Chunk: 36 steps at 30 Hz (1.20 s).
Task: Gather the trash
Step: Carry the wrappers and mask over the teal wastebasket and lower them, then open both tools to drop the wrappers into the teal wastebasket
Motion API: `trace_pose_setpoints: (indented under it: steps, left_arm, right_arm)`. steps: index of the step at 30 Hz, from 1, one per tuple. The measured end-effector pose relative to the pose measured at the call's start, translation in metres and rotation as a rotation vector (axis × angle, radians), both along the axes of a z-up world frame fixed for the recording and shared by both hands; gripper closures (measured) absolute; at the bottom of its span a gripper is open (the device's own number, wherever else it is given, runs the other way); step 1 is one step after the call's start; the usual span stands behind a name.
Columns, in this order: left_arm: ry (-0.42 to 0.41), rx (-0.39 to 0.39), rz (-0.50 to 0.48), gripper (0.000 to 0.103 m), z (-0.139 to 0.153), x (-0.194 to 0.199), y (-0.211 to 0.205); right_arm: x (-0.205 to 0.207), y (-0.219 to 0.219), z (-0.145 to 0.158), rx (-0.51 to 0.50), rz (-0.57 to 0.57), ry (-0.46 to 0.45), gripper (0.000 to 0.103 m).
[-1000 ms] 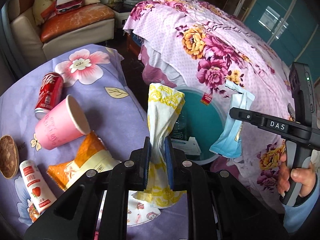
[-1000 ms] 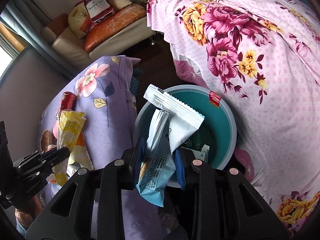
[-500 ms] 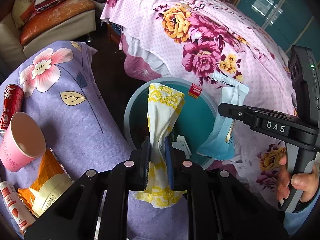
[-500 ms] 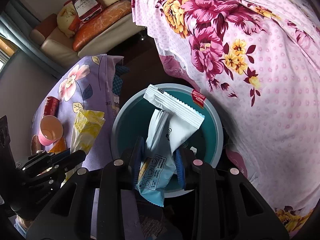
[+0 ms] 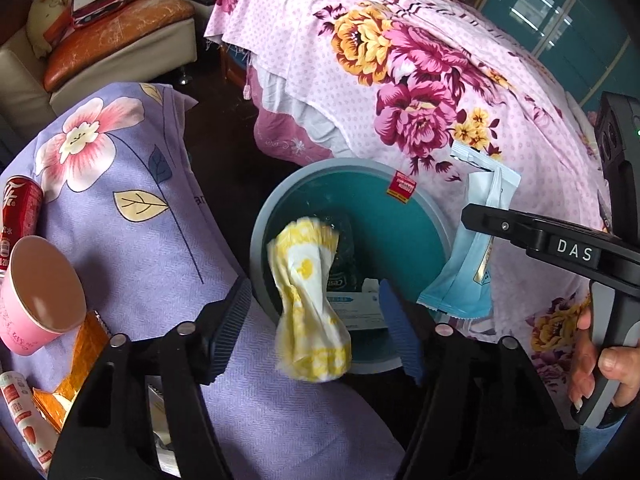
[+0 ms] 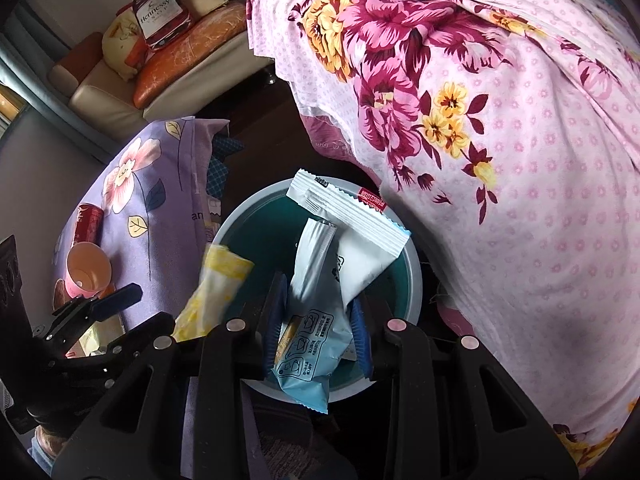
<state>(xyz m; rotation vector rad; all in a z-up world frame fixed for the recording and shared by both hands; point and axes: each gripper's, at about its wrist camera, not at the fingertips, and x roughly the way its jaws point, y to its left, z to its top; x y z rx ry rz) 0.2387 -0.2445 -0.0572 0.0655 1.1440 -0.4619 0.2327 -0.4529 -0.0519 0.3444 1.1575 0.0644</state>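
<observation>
My left gripper is open, its jaws wide apart. A yellow and white wrapper hangs blurred between them in mid-air, over the near rim of the teal trash bin. It also shows in the right wrist view, beside the bin. My right gripper is shut on a white and light blue snack packet held above the bin. That packet shows in the left wrist view. A bottle and a box lie inside the bin.
On the purple flowered cloth lie a pink paper cup, a red soda can, an orange wrapper and a small tube. A bed with a pink flowered cover rises behind the bin. A sofa stands far left.
My left gripper has opened and let go of the yellow wrapper, which now drops toward the bin. My right gripper has moved further over the bin with the packet.
</observation>
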Motion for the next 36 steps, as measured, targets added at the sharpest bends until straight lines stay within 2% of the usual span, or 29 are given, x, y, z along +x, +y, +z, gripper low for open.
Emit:
trace_pose_setpoints:
  steps: [6, 9, 12, 14, 15, 16, 18, 20, 26, 36]
  left_arm:
    - [-0.029, 0.004, 0.010, 0.019, 0.008, -0.004, 0.014]
    - [-0.029, -0.010, 0.032, 0.017, 0.011, -0.004, 0.023]
    - [-0.024, -0.027, 0.044, 0.017, 0.014, -0.005, 0.029]
    - [-0.022, -0.024, 0.051, 0.016, 0.015, -0.006, 0.034]
    - [-0.022, -0.024, 0.054, 0.014, 0.015, -0.007, 0.035]
    - [-0.022, -0.028, 0.059, 0.013, 0.016, -0.009, 0.038]
    - [-0.019, -0.037, 0.067, 0.013, 0.017, -0.011, 0.042]
    - [-0.017, -0.041, 0.071, 0.013, 0.018, -0.015, 0.048]
    - [-0.015, -0.046, 0.081, 0.013, 0.021, -0.029, 0.060]
    - [-0.027, -0.051, 0.126, 0.012, 0.030, -0.059, 0.099]
  right_arm:
    - [0.003, 0.003, -0.002, -0.006, 0.001, 0.006, 0.073]
    - [0.005, 0.005, -0.005, -0.009, 0.001, 0.016, 0.072]
    - [0.008, 0.009, -0.007, -0.006, 0.004, 0.025, 0.065]
    - [0.009, 0.011, -0.007, 0.004, 0.005, 0.028, 0.048]
    - [0.009, 0.012, -0.007, 0.007, 0.004, 0.028, 0.035]
    - [0.009, 0.014, -0.007, 0.007, 0.004, 0.027, 0.031]
    - [0.008, 0.016, -0.006, 0.006, 0.006, 0.032, 0.030]
    - [0.007, 0.017, -0.005, 0.011, 0.001, 0.040, 0.025]
    - [-0.003, 0.025, -0.004, 0.008, 0.007, 0.071, 0.022]
    - [-0.029, 0.056, 0.007, 0.021, 0.040, 0.075, 0.022]
